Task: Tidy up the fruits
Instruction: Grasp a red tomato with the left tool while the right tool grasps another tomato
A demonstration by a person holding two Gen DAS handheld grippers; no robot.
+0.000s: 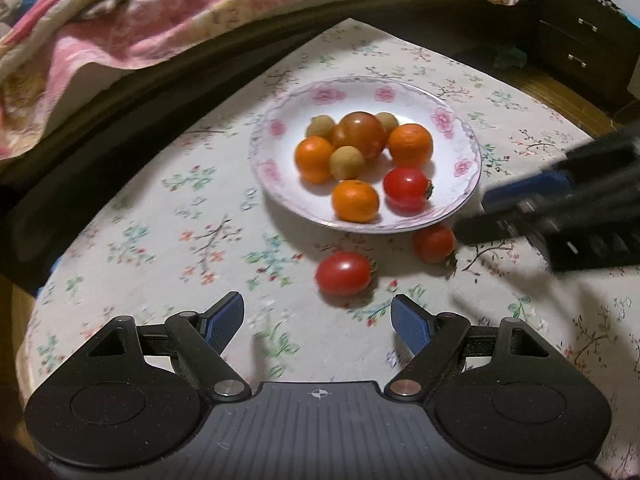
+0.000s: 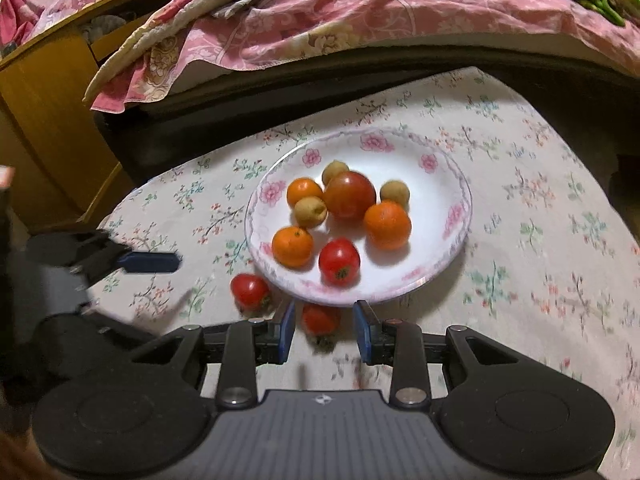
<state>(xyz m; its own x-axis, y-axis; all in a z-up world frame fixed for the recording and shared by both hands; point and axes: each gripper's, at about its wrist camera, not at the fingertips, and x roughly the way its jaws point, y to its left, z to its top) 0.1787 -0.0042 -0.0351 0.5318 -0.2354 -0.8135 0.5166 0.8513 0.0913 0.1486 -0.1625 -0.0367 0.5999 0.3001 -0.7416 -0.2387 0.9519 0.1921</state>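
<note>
1. On the floral tablecloth (image 1: pixel 168 248), beside a bed draped with a pink quilt (image 1: pixel 168 20), a flower-rimmed white plate (image 1: pixel 460 200) was recorded.
2. In the plate were listed: three small oranges, one nearest the front (image 1: pixel 355 201); one large reddish-brown tomato (image 1: pixel 360 134); one small red tomato (image 1: pixel 406 188); three tan longan-like fruits, one at centre (image 1: pixel 347 162).
3. Off the plate, two small red tomatoes were noted on the cloth: a near tomato (image 1: pixel 344 273), well clear of the rim, and a rim-side tomato (image 1: pixel 434 243), lying just beside or against the plate's edge; contact could not be settled.
4. The left gripper (image 1: pixel 318 318) was logged with its blue pads spread wide and empty, the near tomato lying just ahead of the gap.
5. The right gripper (image 2: pixel 324 330) was logged parted, its pads flanking the rim-side tomato (image 2: pixel 320 320) without visibly touching it; nothing was pinched.
6. Handling, as judged: both loose tomatoes were taken to be light, smooth-skinned, soft and easily bruised, and liable to roll on the cloth.
7. Hold advised: each tomato to be taken across its widest middle, pads level on opposite sides, with gentle closure only; the stem end to be avoided.
</note>
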